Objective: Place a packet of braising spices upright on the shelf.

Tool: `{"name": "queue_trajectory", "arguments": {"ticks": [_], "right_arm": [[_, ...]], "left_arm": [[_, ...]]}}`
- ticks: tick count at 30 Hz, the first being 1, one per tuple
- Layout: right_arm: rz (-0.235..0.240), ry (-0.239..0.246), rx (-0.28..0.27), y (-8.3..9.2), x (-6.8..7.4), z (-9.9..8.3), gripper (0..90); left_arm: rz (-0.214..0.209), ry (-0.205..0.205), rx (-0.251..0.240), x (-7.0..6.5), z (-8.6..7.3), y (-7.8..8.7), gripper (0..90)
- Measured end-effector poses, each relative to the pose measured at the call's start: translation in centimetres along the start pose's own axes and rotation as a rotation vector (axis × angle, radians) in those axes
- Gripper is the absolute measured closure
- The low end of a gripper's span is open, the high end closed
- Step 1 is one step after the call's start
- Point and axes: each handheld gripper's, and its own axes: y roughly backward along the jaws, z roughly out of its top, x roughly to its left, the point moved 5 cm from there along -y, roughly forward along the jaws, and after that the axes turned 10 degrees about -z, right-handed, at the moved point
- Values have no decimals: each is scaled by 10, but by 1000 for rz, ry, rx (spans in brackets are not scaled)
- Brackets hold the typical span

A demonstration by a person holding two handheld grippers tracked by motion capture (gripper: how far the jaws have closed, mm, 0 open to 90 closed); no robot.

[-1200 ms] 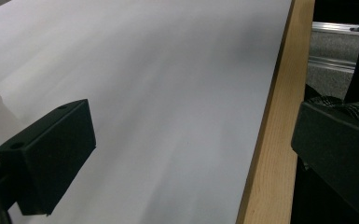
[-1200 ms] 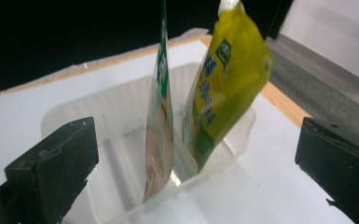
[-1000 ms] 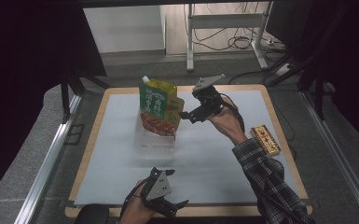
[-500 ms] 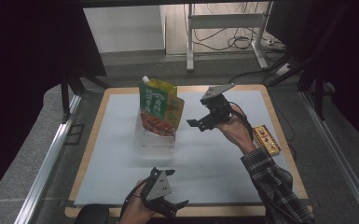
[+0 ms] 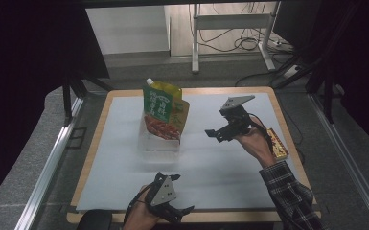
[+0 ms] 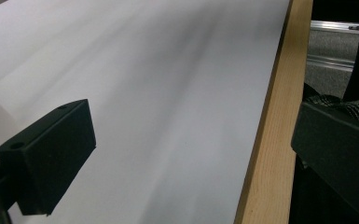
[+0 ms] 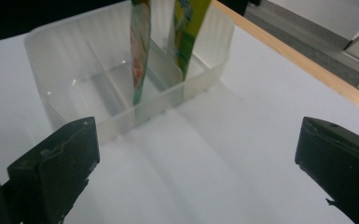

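Note:
A clear plastic bin (image 5: 159,143) with inner dividers (image 7: 121,88) sits on the white mat. Two pouches stand upright in it: a green and red one (image 5: 157,108) (image 7: 140,46) and a yellow-green one (image 5: 178,114) (image 7: 189,28) just behind it. My right gripper (image 5: 215,135) (image 7: 198,140) hovers to the right of the bin, pointed at it, open with nothing between its jaws. My left gripper (image 5: 182,213) (image 6: 193,126) rests at the table's near edge, open and empty, over the mat and the wooden rim (image 6: 270,130).
A small orange and yellow box (image 5: 278,143) lies at the table's right edge, behind my right hand. A plaid sleeve (image 5: 287,191) reaches in from the bottom right. Metal rails run along both sides of the table.
My right gripper has pulled back from the pouches, moving right and toward the person, with its jaws open. The pouches stay standing in the bin. The left gripper has not moved.

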Motion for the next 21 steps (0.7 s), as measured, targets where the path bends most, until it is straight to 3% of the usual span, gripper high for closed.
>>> {"name": "queue_trajectory", "arguments": {"ticks": [11,21], "right_arm": [[-78,-50,17,12,-12,-28,0],[-131,-129,38,18,-26,-54,0]], "left_arm": [[-3,-4,2,0,0,-1,0],[-4,-10,10,0,-1,-1,0]]}}
